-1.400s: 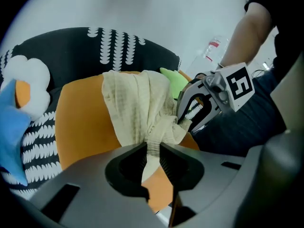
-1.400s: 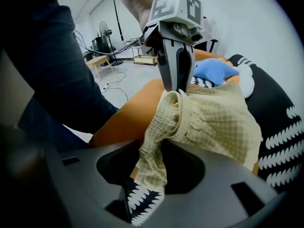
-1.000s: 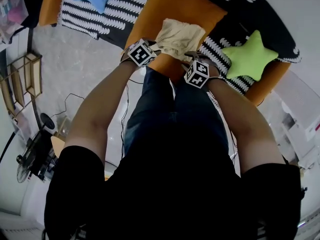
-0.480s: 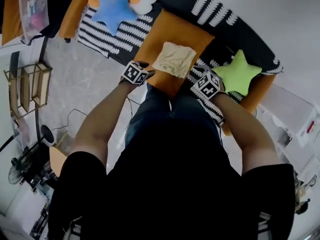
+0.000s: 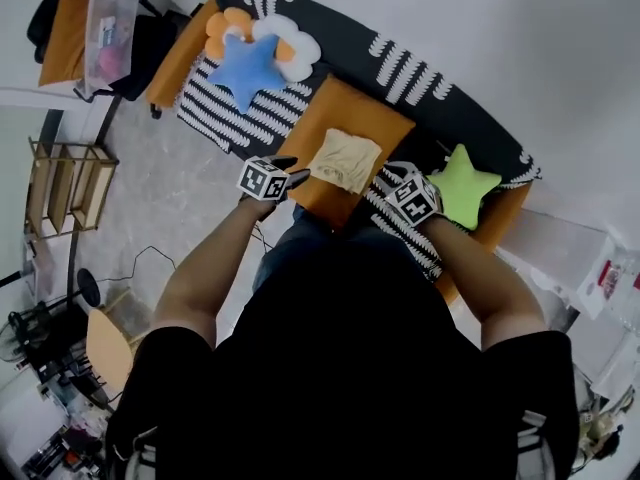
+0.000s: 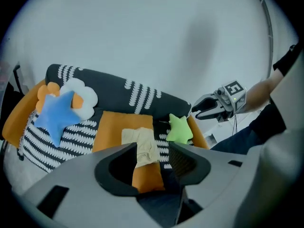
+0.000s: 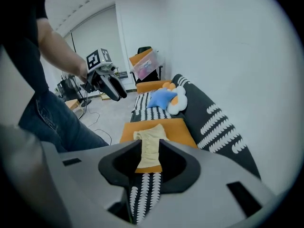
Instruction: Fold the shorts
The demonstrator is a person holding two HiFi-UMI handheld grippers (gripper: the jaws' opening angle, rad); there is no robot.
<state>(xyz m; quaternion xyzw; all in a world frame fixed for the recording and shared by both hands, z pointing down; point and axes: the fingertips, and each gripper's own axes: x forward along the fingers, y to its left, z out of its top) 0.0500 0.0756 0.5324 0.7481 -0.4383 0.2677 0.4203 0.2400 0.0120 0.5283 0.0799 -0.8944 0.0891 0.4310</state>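
From above, the person's torso (image 5: 340, 368) cuts off the front edge of the sofa (image 5: 340, 38). The folded beige shorts (image 5: 345, 160) lie on an orange cushion (image 5: 350, 111), clear of both tools. The left gripper (image 5: 290, 175) hangs open and empty. The right gripper (image 5: 393, 173) is closing on nothing. A green star pillow (image 5: 463, 185) sits nearby, and a blue star pillow (image 5: 245, 68) lies farther off.

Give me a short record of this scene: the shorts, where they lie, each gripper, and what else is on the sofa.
shorts: beige, folded compactly, lying loose
resting on: orange cushion on the black patterned sofa
left gripper: jaws apart, empty, clear of the shorts
right gripper: jaws closing, nothing between them, clear of the shorts
also on sofa: green star pillow, blue star pillow
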